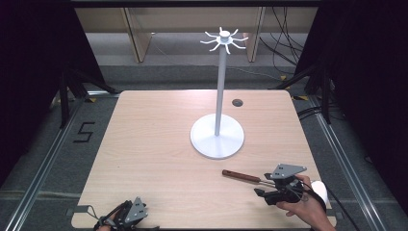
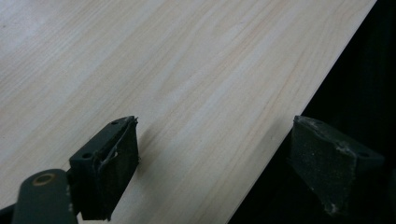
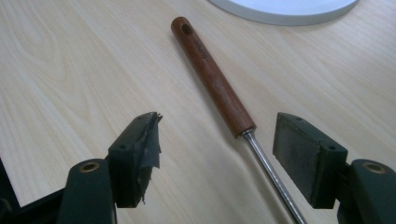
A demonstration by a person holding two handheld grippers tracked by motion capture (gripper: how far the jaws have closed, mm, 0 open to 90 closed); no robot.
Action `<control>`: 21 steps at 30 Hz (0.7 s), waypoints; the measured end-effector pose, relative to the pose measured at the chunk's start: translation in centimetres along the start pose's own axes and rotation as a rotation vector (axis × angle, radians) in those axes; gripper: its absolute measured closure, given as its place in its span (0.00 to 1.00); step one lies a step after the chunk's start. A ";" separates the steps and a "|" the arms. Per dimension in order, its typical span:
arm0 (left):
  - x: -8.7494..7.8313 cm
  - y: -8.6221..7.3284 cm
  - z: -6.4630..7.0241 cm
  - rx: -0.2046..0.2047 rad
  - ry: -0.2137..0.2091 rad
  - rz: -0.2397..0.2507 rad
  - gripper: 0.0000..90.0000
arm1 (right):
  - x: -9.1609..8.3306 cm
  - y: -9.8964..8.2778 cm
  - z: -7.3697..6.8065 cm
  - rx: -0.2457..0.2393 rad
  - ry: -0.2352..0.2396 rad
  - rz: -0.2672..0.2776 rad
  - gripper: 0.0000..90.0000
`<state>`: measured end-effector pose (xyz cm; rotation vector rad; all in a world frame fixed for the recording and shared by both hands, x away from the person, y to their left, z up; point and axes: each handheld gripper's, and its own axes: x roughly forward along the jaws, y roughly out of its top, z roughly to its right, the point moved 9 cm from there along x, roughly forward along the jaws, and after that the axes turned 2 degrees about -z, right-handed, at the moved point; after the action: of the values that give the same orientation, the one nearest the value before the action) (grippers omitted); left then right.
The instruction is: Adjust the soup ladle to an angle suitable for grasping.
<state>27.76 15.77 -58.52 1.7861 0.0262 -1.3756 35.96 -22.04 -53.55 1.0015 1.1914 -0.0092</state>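
- Step in hand: your right gripper [image 1: 262,188] is lined up on the wooden-handled tool [image 1: 240,176], which lies flat on the table [image 1: 144,159] near its right front. This reads as the approach before a grasp; the tool is not yet held.
- Tool location: it rests just in front of the white round base [image 1: 217,137] of the hook stand [image 1: 224,39], close to the base but apart from it.
- Long axis: in the high view the tool runs roughly left to right, tilted slightly. The brown handle end, with its hanging hole [image 3: 186,29], points to the left, toward the table's middle; the metal shank [image 3: 271,172] points toward your right gripper.
- Right gripper state: jaws spread wide, one on each side of the shank just behind the handle, touching nothing.
- Left gripper [image 1: 126,215] state: jaws wide apart and empty, resting at the table's front left edge.
- Next move, as judged: lower and advance slightly, keep the shank or handle end centred between the pads [image 3: 299,154], then close squarely across the axis.
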 end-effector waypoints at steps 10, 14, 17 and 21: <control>-0.1 0.0 -0.1 -0.004 0.010 0.002 0.17 | 0.8 1.5 0.2 -0.065 -0.007 -0.073 0.31; -0.1 0.1 0.0 0.005 -0.003 0.002 0.17 | 1.4 2.0 0.2 -0.098 -0.016 -0.125 0.32; 0.0 0.0 0.0 0.001 0.000 0.002 0.17 | 2.3 2.6 0.5 -0.131 -0.011 -0.178 0.38; -0.1 0.0 -0.1 0.000 0.005 0.002 0.17 | 2.9 2.5 0.6 -0.150 0.019 -0.239 0.43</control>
<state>27.82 15.85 -58.47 1.7893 0.0272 -1.3702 38.85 -19.56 -54.16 0.7261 1.3037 -0.0984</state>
